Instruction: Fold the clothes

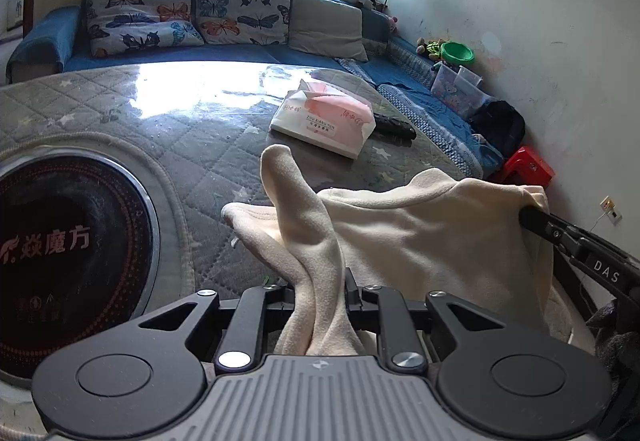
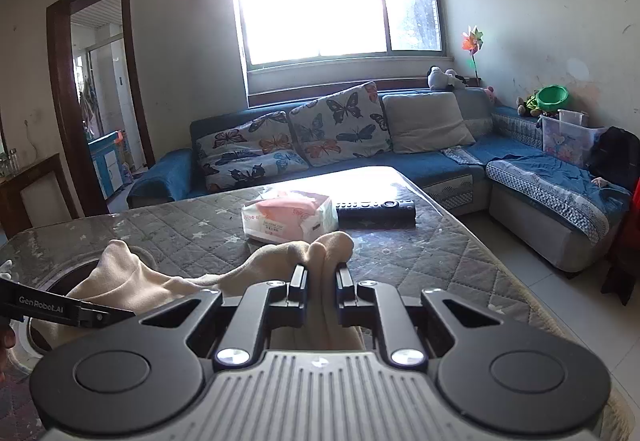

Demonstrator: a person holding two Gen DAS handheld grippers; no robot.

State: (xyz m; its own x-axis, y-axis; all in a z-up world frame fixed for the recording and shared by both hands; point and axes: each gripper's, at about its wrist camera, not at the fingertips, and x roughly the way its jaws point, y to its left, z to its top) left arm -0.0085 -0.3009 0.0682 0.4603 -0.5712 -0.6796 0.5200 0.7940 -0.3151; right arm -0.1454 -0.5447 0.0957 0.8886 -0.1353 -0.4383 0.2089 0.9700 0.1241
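I have the left hand-held gripper [image 1: 320, 287] and the right hand-held gripper [image 2: 322, 279] each clamped on the cream garment [image 1: 420, 225], stretched between them above the desk [image 1: 192, 121].

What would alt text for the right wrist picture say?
A black claw pinches a bunched fold of cream garment above a grey quilted table. Beyond lie a tissue pack and a remote, then a blue sofa.

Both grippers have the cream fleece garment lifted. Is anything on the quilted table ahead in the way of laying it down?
Partly. The cream fleece garment has bare quilted table under it, but a white-and-pink tissue pack and a black remote control lie just beyond, and the round black cooktop sits left.
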